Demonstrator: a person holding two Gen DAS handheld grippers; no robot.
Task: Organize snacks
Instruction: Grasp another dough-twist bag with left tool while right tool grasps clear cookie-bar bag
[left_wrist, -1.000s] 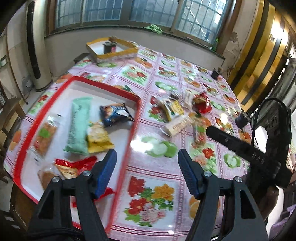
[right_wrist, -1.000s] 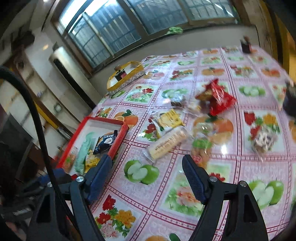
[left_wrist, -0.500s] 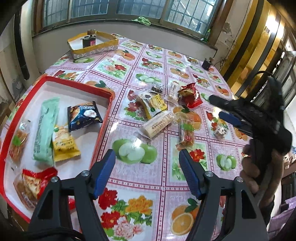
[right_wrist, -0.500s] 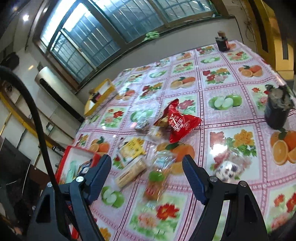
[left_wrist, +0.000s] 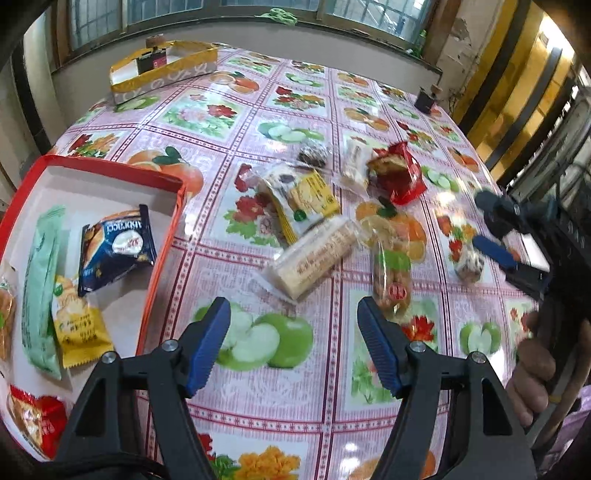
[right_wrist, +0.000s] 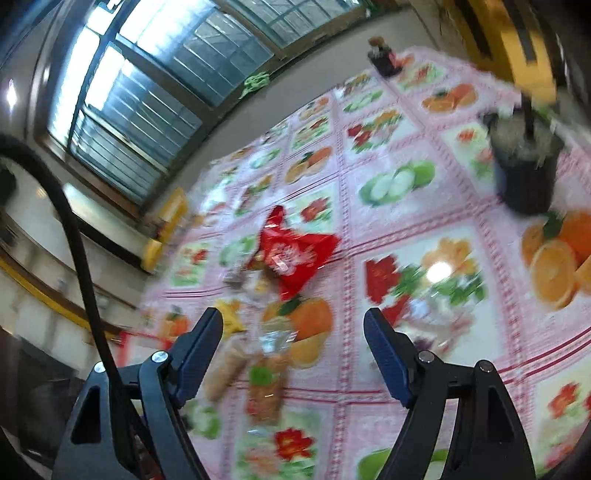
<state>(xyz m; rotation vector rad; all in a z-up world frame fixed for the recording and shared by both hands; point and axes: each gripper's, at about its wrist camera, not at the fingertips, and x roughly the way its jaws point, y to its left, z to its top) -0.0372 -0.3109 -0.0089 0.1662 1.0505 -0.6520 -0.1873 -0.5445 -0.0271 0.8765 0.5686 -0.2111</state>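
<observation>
A: What has moved?

B: Your left gripper (left_wrist: 293, 332) has swung right since the earlier frame, off the red tray (left_wrist: 162, 251); its jaws gape empty.

A: And ahead of it?

B: The cracker pack (left_wrist: 314, 256) lies just beyond; your right gripper (right_wrist: 293, 343), spread wide too, hangs over the loose snacks, the red packet (right_wrist: 295, 254) farther off.

On the dark blue snack packet (left_wrist: 116, 248) in the red tray (left_wrist: 162, 236), white lettering appears upside down and cannot be made out for certain. Print on the other wrappers is too small or blurred.
</observation>
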